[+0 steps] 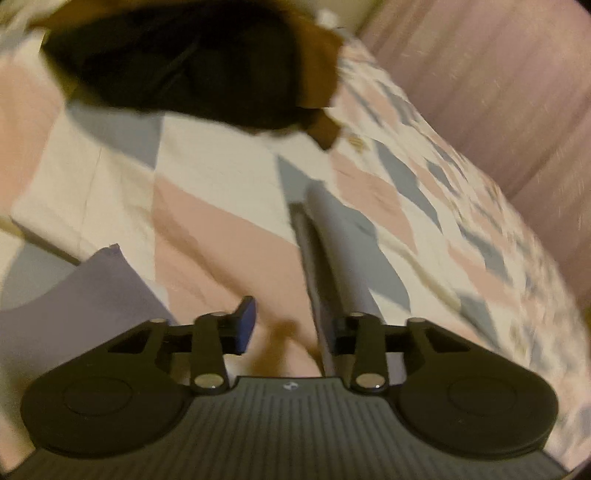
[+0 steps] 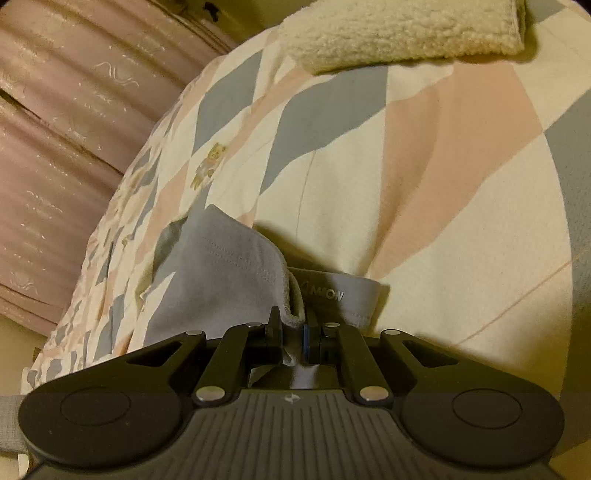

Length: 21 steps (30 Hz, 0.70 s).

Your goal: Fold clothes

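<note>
A grey garment (image 2: 221, 266) lies on the patchwork bed cover (image 2: 424, 192). My right gripper (image 2: 293, 326) is shut on a bunched edge of the grey garment, which rises between the fingers; a printed label shows just behind. In the left wrist view my left gripper (image 1: 288, 321) is open, its blue-padded finger (image 1: 245, 323) on the left. A raised fold of the grey garment (image 1: 332, 258) runs along the right finger, and more grey cloth (image 1: 85, 291) lies at lower left. The view is blurred.
A dark brown and black garment (image 1: 192, 62) lies at the far end of the bed. A cream fleece item (image 2: 402, 29) lies at the top of the right wrist view. A pink curtain (image 2: 55, 147) hangs beside the bed; it also shows in the left wrist view (image 1: 498, 81).
</note>
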Each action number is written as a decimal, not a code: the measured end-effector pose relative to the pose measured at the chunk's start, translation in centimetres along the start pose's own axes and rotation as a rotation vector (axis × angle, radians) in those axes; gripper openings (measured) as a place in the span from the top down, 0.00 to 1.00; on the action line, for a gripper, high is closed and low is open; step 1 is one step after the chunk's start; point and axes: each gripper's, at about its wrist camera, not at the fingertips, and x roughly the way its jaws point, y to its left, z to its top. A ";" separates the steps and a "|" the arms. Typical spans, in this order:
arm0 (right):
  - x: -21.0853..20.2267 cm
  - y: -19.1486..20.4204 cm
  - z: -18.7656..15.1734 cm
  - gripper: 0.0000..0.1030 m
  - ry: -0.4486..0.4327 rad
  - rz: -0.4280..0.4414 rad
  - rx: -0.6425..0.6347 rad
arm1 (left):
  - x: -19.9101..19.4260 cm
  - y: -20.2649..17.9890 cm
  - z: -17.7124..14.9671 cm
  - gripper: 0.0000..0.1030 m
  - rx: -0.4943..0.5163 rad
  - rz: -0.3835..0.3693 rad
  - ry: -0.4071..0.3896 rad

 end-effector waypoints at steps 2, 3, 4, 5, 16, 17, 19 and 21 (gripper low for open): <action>0.0 0.0 -0.2 0.91 0.001 -0.005 -0.003 | 1.2 0.6 0.7 0.86 -0.032 0.010 0.008; 0.0 0.1 -0.4 0.91 0.000 -0.009 -0.005 | 1.6 0.8 1.0 0.86 -0.049 -0.004 0.010; 0.0 0.1 -0.5 0.91 -0.002 -0.013 -0.005 | 1.7 0.9 1.2 0.85 -0.067 -0.033 0.010; 0.1 0.1 -0.6 0.90 -0.004 -0.017 -0.006 | 1.9 1.0 1.4 0.85 -0.084 -0.061 0.010; 0.5 0.8 -1.6 0.90 -0.031 -0.070 -0.042 | 5.6 -0.5 2.4 0.79 -0.082 -0.134 0.042; 0.5 0.8 -1.7 0.90 -0.031 -0.074 -0.046 | 5.9 -0.8 2.4 0.99 -0.074 -0.133 0.047; 0.6 0.9 -1.7 0.90 -0.032 -0.078 -0.056 | 5.1 -1.4 2.5 1.00 -0.044 -0.125 0.018; 0.4 1.2 -1.7 0.91 -0.037 -0.080 -0.075 | 2.3 -2.1 2.6 1.00 0.021 -0.114 -0.074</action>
